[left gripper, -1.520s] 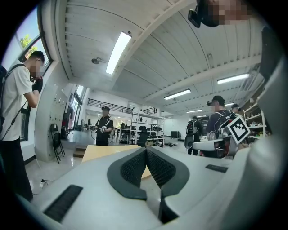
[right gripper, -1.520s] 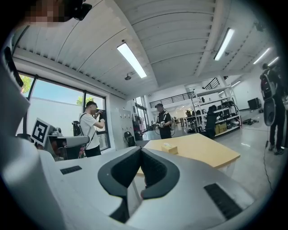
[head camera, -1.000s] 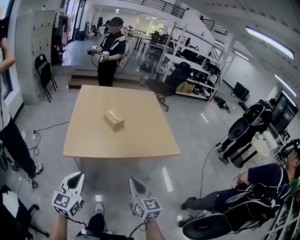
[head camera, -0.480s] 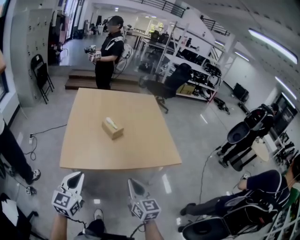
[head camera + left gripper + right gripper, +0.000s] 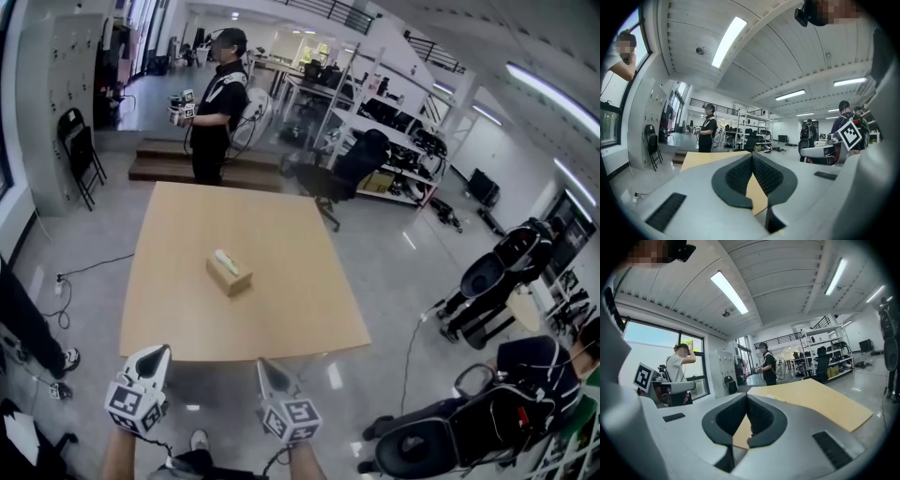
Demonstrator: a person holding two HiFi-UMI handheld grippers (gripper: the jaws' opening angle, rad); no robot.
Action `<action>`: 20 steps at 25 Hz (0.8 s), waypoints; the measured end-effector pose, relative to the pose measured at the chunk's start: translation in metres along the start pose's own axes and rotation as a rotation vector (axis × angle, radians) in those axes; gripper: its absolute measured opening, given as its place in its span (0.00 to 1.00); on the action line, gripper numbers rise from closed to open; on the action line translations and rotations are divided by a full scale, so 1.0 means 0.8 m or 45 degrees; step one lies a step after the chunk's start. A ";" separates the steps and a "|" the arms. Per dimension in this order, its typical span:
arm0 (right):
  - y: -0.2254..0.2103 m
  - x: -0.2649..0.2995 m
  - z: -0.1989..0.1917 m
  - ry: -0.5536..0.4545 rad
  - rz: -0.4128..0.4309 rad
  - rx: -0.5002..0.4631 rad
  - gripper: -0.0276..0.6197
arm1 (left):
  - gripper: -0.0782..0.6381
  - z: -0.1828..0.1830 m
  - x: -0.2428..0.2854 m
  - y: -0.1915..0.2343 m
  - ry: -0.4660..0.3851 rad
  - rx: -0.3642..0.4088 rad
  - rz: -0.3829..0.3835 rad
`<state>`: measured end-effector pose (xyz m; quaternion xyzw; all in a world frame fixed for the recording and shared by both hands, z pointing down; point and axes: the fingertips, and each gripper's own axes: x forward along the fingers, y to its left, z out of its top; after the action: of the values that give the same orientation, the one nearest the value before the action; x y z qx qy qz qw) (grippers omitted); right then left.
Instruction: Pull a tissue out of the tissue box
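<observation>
A tan tissue box with a white tissue sticking out of its top sits near the middle of the light wooden table. Both grippers are short of the table's near edge, over the floor, far from the box. My left gripper is shut with nothing between its jaws; in the left gripper view the dark pads meet at the tips. My right gripper is also shut and empty, its pads together in the right gripper view. I cannot make out the box in either gripper view.
A person stands at the table's far end holding a pair of grippers. A black office chair and shelving stand behind right. A folding chair is at the left. Seated people and gear fill the right side. A cable lies on the floor.
The table's near edge has come closer to both grippers, which moved forward together. Both stay shut. The tissue box has not moved on the table.
</observation>
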<state>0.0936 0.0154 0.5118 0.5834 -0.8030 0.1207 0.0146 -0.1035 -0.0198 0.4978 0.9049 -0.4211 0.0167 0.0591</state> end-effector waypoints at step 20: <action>-0.021 0.098 0.016 -0.004 -0.057 0.011 0.06 | 0.12 0.000 0.080 0.081 0.015 -0.016 -0.052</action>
<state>0.0859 -0.0654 0.5149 0.6015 -0.7892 0.1229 0.0136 -0.1115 -0.1101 0.5088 0.9128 -0.4024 0.0181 0.0677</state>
